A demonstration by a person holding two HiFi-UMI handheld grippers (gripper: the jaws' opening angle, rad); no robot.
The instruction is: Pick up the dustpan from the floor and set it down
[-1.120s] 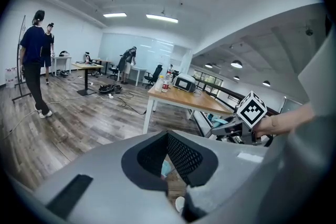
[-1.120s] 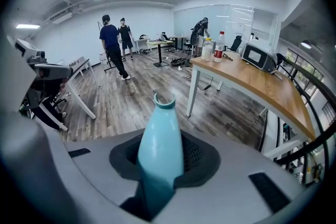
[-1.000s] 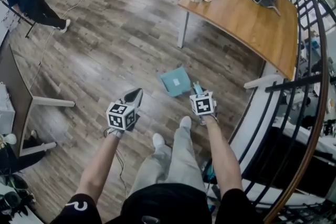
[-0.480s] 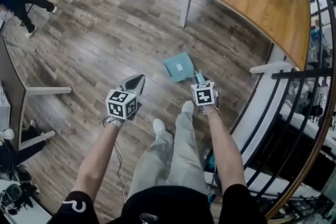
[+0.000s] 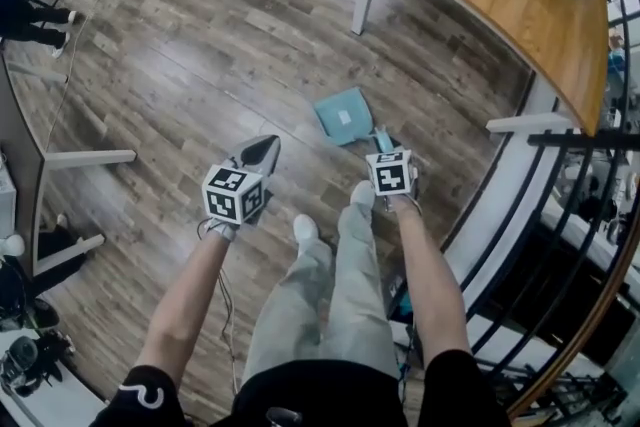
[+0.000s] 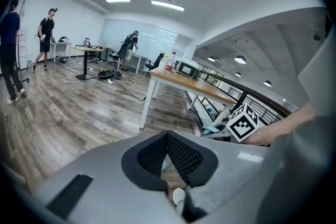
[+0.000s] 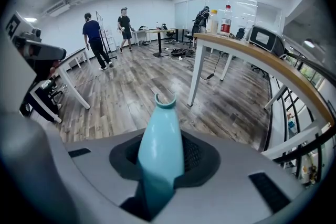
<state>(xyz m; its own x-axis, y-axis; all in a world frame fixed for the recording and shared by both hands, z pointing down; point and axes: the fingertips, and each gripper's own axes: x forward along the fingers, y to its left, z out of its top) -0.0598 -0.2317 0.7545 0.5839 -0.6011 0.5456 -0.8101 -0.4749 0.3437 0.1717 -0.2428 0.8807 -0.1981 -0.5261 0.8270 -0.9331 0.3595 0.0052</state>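
Open-plan office: grey-brown wood-plank floor (image 5: 200, 65); curved wooden-topped table (image 5: 500, 5) on white legs; black metal railing (image 5: 575, 140) along the right side; white walls (image 6: 79, 21); white ceiling with strip lights (image 6: 167, 5); further desks (image 6: 89, 49) at the far end.

Pale teal dustpan (image 5: 343, 115) — square pan facing up, handle (image 7: 160, 149) clamped between the right fingers (image 7: 195, 157).

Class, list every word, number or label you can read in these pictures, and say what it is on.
Nothing legible anywhere.
The white label on the dustpan: too small to read.
Label on the bottle: blurred.
Patterns on the left cube and right cube: squares only, no words.
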